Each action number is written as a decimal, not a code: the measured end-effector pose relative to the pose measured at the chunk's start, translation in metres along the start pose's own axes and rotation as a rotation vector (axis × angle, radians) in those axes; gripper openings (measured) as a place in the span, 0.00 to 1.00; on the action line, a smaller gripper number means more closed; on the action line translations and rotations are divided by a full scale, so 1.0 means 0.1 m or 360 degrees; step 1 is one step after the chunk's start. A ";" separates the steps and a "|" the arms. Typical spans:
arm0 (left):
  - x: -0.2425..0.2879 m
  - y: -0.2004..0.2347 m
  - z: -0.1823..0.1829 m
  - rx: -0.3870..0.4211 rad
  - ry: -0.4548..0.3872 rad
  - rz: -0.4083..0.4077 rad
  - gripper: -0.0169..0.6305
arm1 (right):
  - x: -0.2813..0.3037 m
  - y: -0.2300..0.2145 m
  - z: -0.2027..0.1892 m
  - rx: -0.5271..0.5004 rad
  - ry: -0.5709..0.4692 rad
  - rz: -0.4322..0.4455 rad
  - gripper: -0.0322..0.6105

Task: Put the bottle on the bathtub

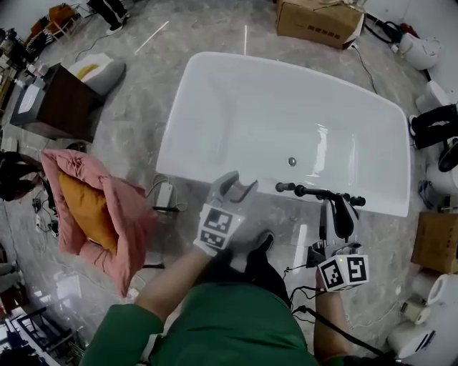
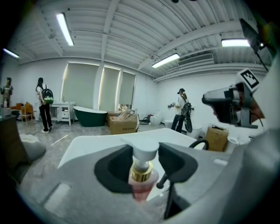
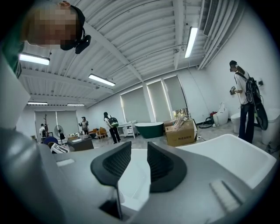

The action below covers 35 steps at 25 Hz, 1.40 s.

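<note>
Left gripper [image 1: 238,187]: I have it clenched on the pink pump bottle with white head and gold collar [image 2: 141,174].
Right gripper [image 1: 338,214]: released, nothing between its jaws, just beside the black tap [image 1: 320,191].
White oval bathtub [image 1: 272,107]: ahead of both grippers; the bottle is at its near rim, not on it.
Brown cardboard box [image 1: 318,21]: beyond the far rim.

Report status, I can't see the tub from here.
Left gripper shut on bottle, at near rim of bathtub. Right gripper open, empty. Bottle not yet released; faucet on rim to its right.
</note>
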<state>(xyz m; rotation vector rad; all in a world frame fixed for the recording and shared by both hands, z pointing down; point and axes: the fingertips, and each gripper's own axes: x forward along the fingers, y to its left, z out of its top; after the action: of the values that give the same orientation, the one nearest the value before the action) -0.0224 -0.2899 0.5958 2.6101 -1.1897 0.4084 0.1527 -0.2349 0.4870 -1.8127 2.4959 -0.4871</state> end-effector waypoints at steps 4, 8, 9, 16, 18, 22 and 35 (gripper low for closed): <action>0.22 0.07 -0.13 -0.0026 0.0028 0.0036 0.30 | 0.16 -0.18 -0.12 0.0041 0.0039 0.0043 0.21; 0.39 0.13 -0.31 -0.0043 0.0059 0.0039 0.30 | 0.29 -0.28 -0.21 0.0051 0.0072 0.0072 0.21; 0.42 0.15 -0.35 -0.0047 0.0067 0.0040 0.30 | 0.32 -0.31 -0.23 0.0050 0.0081 0.0078 0.21; 0.71 0.21 -0.62 -0.0079 0.0129 0.0055 0.30 | 0.46 -0.55 -0.33 0.0046 0.0142 0.0076 0.21; 0.77 0.25 -0.67 -0.0086 0.0147 0.0060 0.30 | 0.49 -0.59 -0.36 0.0048 0.0151 0.0070 0.21; 0.82 0.34 -0.81 -0.0099 0.0176 0.0063 0.31 | 0.57 -0.57 -0.46 0.0053 0.0167 0.0066 0.21; 0.86 0.43 -1.02 -0.0123 0.0259 0.0132 0.30 | 0.58 -0.58 -0.54 0.0067 0.0190 0.0056 0.21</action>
<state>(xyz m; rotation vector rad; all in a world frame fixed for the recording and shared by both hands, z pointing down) -0.0164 -0.3429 0.7249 2.4169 -1.2361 0.5678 0.1771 -0.2925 0.5632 -1.7720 2.5670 -0.6604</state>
